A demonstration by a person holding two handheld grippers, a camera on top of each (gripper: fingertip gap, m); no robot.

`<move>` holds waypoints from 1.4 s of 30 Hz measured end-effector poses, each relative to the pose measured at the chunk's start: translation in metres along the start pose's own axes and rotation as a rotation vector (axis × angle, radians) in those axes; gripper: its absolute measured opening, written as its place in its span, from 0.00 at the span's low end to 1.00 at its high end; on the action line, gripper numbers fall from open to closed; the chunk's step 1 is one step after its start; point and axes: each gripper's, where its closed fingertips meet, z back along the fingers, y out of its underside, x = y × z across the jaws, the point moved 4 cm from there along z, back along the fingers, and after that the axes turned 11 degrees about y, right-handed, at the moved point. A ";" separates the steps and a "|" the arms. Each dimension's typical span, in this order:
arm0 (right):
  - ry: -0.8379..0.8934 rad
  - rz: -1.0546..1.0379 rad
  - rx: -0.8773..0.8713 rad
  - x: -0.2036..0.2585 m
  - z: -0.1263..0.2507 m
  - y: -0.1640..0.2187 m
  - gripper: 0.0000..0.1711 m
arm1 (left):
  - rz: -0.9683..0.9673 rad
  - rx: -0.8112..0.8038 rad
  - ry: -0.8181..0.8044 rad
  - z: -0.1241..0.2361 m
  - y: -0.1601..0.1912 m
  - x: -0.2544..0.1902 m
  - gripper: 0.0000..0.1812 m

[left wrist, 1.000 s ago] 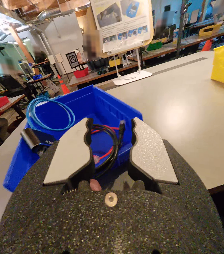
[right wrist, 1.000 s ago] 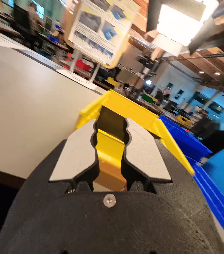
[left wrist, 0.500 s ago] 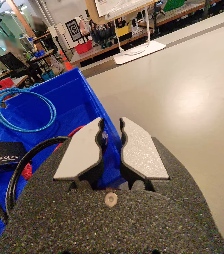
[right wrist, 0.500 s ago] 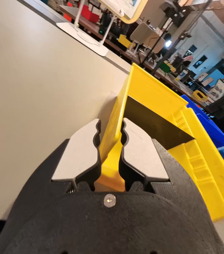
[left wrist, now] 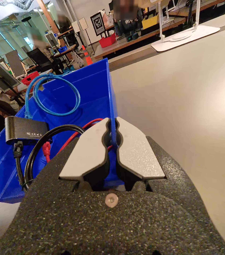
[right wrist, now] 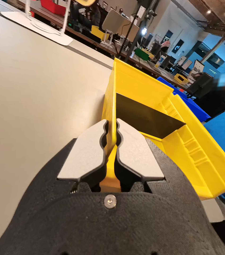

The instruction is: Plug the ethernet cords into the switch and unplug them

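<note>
In the left wrist view my left gripper [left wrist: 112,122] is shut on the right wall of a blue bin [left wrist: 95,88]. Inside the bin lies a black switch [left wrist: 24,129] with a black cord [left wrist: 17,150], a red cord [left wrist: 46,149] and a coiled blue cord [left wrist: 56,96] plugged into or lying against it. In the right wrist view my right gripper [right wrist: 112,122] is shut on the left wall of a yellow bin [right wrist: 143,84], which holds a black divider [right wrist: 143,117].
Both bins stand on a grey table [left wrist: 178,110]. A white stand base [left wrist: 185,36] sits at the table's far edge. Blue bins [right wrist: 191,102] lie right of the yellow bin. Workbenches, chairs and people are beyond the table. Spacing between my two grippers at the tips: around 55 centimetres.
Both grippers moved forward onto the bin walls and closed on them: the left on the blue bin's right wall, the right on the yellow bin's left wall.
</note>
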 end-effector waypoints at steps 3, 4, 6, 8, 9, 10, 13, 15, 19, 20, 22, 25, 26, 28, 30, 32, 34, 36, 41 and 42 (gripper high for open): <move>0.021 -0.013 0.004 -0.012 -0.008 0.006 0.04 | -0.001 0.050 -0.013 -0.005 0.004 0.022 0.03; 0.017 -0.016 0.007 -0.016 -0.011 0.008 0.04 | -0.003 0.056 -0.018 -0.007 0.005 0.029 0.03; 0.006 -0.023 0.010 -0.023 -0.017 0.010 0.04 | 0.008 0.048 -0.004 -0.011 0.008 0.040 0.03; 0.007 -0.025 0.006 -0.027 -0.023 0.012 0.04 | 0.005 0.043 -0.003 -0.016 0.009 0.050 0.03; 0.010 -0.026 -0.001 -0.028 -0.026 0.012 0.04 | -0.008 0.037 -0.004 -0.019 0.010 0.054 0.03; 0.009 -0.026 -0.010 -0.029 -0.030 0.013 0.04 | -0.013 0.026 -0.001 -0.022 0.010 0.057 0.03; -0.001 -0.022 -0.005 -0.032 -0.037 0.013 0.04 | -0.008 -0.004 0.020 -0.030 0.011 0.067 0.03; -0.021 -0.035 -0.003 -0.033 -0.041 0.013 0.04 | -0.018 -0.003 0.022 -0.034 0.012 0.073 0.03; -0.037 -0.048 -0.002 -0.033 -0.048 0.013 0.03 | -0.030 -0.020 0.017 -0.040 0.013 0.082 0.03; -0.034 -0.048 0.000 -0.034 -0.050 0.013 0.03 | -0.034 -0.023 0.017 -0.041 0.013 0.084 0.03; -0.026 -0.038 -0.002 -0.035 -0.054 0.013 0.03 | -0.042 -0.031 0.019 -0.042 0.014 0.087 0.03; -0.014 -0.029 0.000 -0.038 -0.063 0.014 0.03 | -0.032 -0.070 0.035 -0.044 0.015 0.090 0.03; -0.018 -0.034 0.002 -0.040 -0.065 0.014 0.03 | -0.026 -0.076 0.042 -0.044 0.015 0.090 0.03; -0.038 -0.052 0.004 -0.041 -0.069 0.014 0.03 | -0.035 -0.074 0.040 -0.043 0.015 0.090 0.03; -0.055 -0.065 0.004 -0.044 -0.072 0.015 0.03 | -0.040 -0.075 0.037 -0.044 0.015 0.090 0.03; -0.069 -0.069 0.001 -0.046 -0.076 0.016 0.03 | -0.038 -0.075 0.039 -0.044 0.015 0.091 0.03; -0.081 -0.066 -0.004 -0.049 -0.081 0.017 0.03 | -0.040 -0.076 0.039 -0.044 0.016 0.092 0.03; -0.091 -0.067 -0.007 -0.052 -0.086 0.018 0.03 | -0.038 -0.076 0.044 -0.046 0.016 0.093 0.03; -0.095 -0.068 -0.006 -0.061 -0.099 0.021 0.03 | -0.033 -0.076 0.051 -0.049 0.016 0.099 0.03; -0.097 -0.067 -0.007 -0.062 -0.100 0.021 0.03 | -0.033 -0.075 0.051 -0.050 0.016 0.100 0.03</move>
